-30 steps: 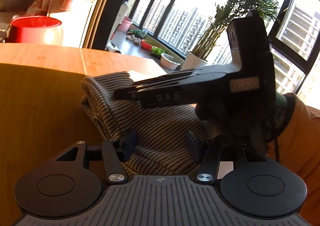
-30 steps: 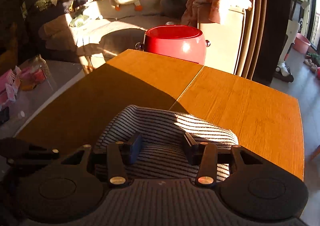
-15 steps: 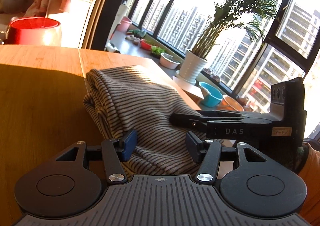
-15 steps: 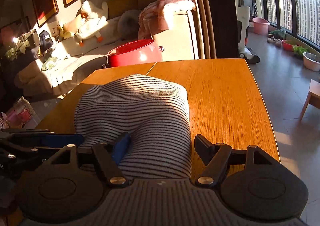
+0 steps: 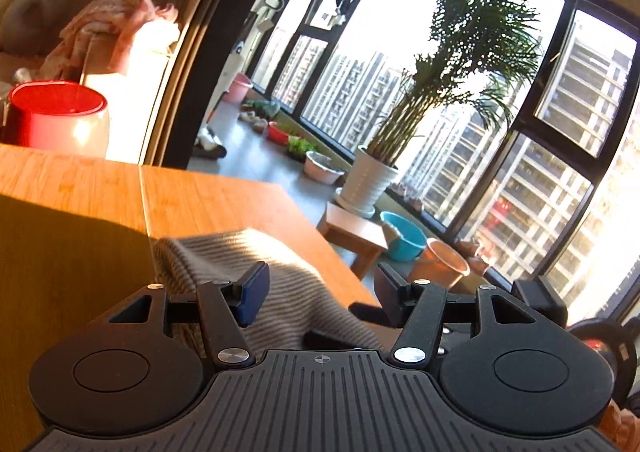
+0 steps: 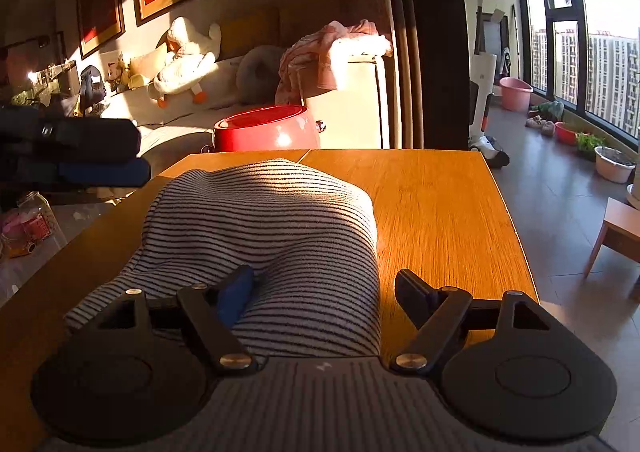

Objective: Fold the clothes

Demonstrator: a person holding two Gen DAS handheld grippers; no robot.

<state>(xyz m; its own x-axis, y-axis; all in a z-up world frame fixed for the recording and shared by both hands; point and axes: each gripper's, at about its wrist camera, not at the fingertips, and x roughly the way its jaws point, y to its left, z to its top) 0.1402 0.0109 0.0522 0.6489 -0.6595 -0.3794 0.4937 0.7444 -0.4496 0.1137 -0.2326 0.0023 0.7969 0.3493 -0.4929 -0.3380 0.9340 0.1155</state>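
Striped garment [image 6: 264, 236] bundled on table [image 6: 440, 204], long axis running away from right gripper [image 6: 324, 292]; nearer it. Both grippers, left [image 5: 320, 288] included, wide, empty.

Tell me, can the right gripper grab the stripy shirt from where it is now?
Probably yes. The right gripper is open, and the folded striped shirt already lies between its fingers on the wooden table. Nothing sits between them; the left gripper is off to the side.

Low sun through tall windows [image 5: 500, 140] lights sofa [image 6: 192, 108].
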